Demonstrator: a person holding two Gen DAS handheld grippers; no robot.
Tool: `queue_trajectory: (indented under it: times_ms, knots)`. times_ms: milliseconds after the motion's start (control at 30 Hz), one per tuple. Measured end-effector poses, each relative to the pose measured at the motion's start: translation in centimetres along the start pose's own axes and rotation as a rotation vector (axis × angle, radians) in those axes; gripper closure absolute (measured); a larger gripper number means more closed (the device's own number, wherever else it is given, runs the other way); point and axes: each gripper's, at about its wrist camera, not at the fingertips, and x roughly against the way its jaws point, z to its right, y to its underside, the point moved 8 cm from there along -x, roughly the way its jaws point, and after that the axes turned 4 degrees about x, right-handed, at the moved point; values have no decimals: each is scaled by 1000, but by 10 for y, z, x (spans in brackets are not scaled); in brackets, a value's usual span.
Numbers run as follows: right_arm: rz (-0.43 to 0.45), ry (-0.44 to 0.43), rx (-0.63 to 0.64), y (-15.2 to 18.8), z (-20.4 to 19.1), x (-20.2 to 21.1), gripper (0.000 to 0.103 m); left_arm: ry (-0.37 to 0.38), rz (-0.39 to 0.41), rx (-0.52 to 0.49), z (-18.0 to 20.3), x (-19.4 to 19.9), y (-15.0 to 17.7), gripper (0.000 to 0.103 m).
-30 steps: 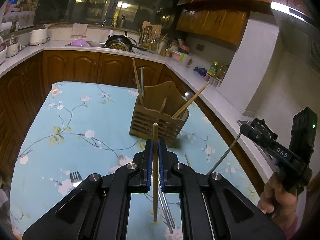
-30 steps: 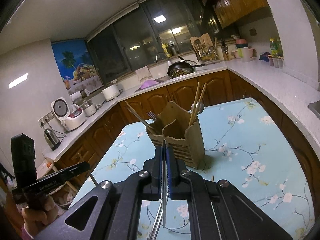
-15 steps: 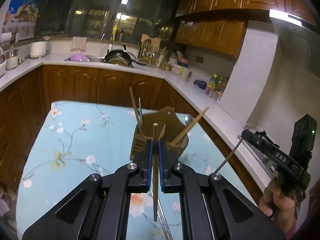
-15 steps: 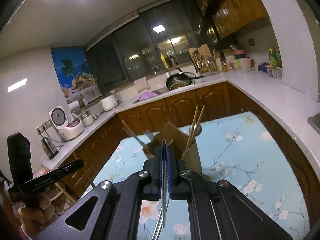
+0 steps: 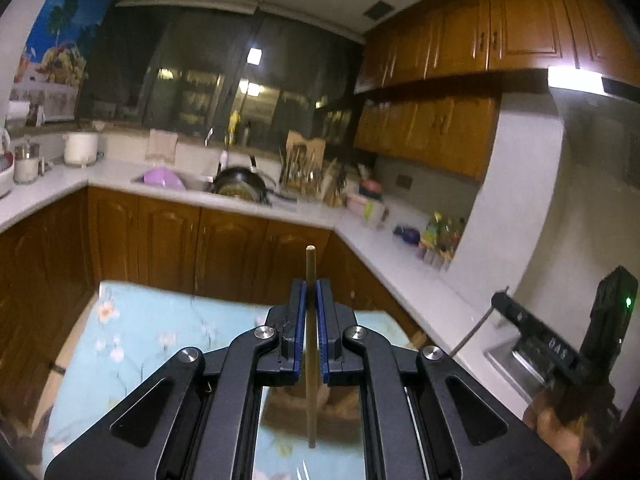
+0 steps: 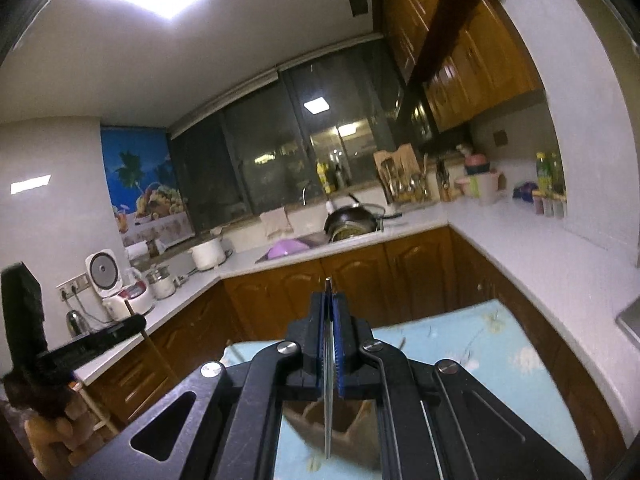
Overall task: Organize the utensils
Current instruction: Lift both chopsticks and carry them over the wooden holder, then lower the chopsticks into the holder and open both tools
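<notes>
My left gripper (image 5: 311, 292) is shut on a wooden chopstick (image 5: 311, 344) that stands upright between the blue pads. My right gripper (image 6: 330, 304) is shut on a thin metal chopstick (image 6: 328, 380), also upright. The wooden utensil holder (image 5: 340, 404) shows blurred under the left gripper's frame, and the same holder (image 6: 340, 420) sits below the right gripper. Both grippers hang above it, over the blue floral tablecloth (image 5: 160, 332). The right gripper (image 5: 520, 316) with its metal stick appears at the right of the left wrist view, held by a hand.
A white counter (image 5: 400, 264) runs along the back and right, with a sink, a black pan (image 5: 240, 184), a knife rack and bottles. Brown cabinets (image 5: 172, 240) stand behind the table. A rice cooker (image 6: 108, 276) sits on the left counter.
Both grippers have risen and tipped up with their chopsticks. The holder has dropped from the middle of each view to beneath the gripper frames.
</notes>
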Motion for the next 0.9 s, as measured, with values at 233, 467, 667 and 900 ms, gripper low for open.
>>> queue_trajectory:
  times_ms: [233,467,667,900]
  knots:
    - [42,52,38,-11,7,-31,99,-56,47,6,-7,-45,-7,98]
    - [29,84,45,20,17,-53,99,-94,4,25,-22,-84,35,98]
    - [-29,81,22,49,26,-67,98,-99,-59,41,-30,-98,68,98]
    - [-117,68,11,73,30,-80,98,-103,-100,35,-35,-102,89,97]
